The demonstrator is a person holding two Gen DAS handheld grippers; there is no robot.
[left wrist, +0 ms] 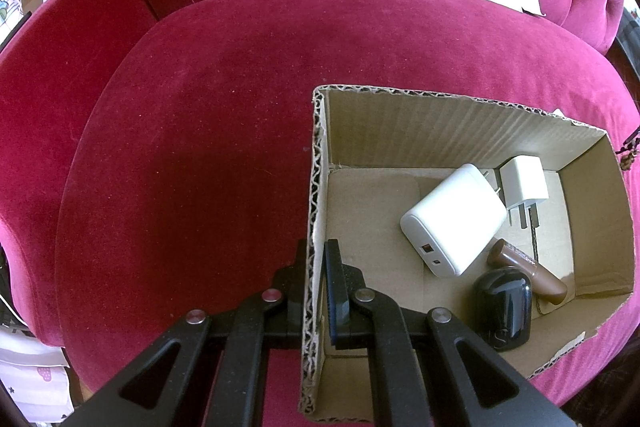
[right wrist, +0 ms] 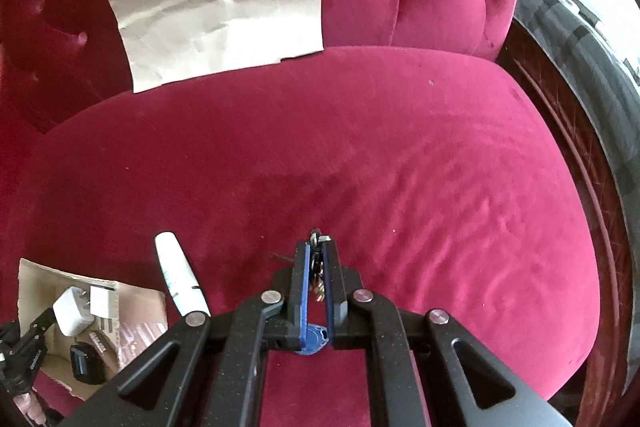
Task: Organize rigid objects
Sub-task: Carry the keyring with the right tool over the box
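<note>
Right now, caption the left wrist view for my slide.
Left claw clamps cardboard box wall; two white chargers, black case, brown tube inside.

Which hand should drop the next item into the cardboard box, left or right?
Right. The right gripper is shut on a bunch of keys lifted off the cushion, while the left gripper is clamped on the box wall, steadying it.

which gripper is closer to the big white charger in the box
Left. The left gripper clamps the cardboard box wall beside the big white charger; the right gripper is outside the box.
</note>
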